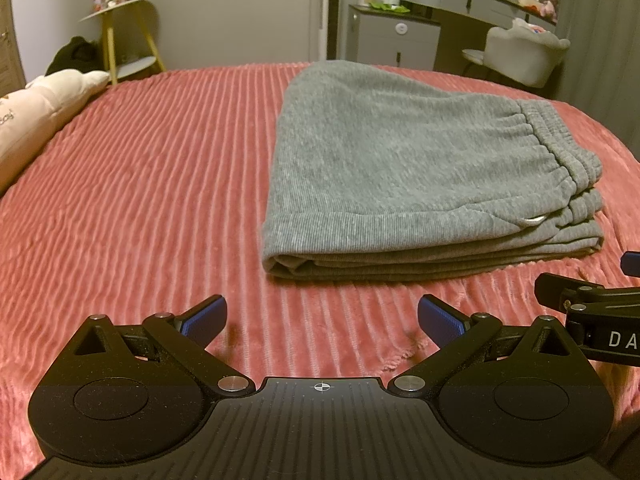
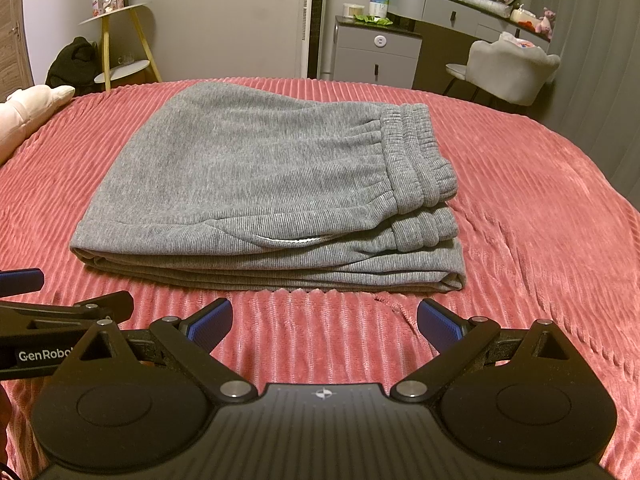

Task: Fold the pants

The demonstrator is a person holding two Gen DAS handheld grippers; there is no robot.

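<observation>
Bedroom | grey pants (image 2: pixel 256 184) seen folded in a stack on the pink bedspread (image 2: pixel 540 240) | left gripper (image 1: pixel 320 320) and right gripper (image 2: pixel 324 320) held spread, empty, just short of it | risk: stack could be snagged and unfolded if nudged.

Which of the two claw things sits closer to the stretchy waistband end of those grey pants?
The right gripper: the waistband lies on its side of the folded pants, while the left gripper faces the smooth folded edge.
</observation>
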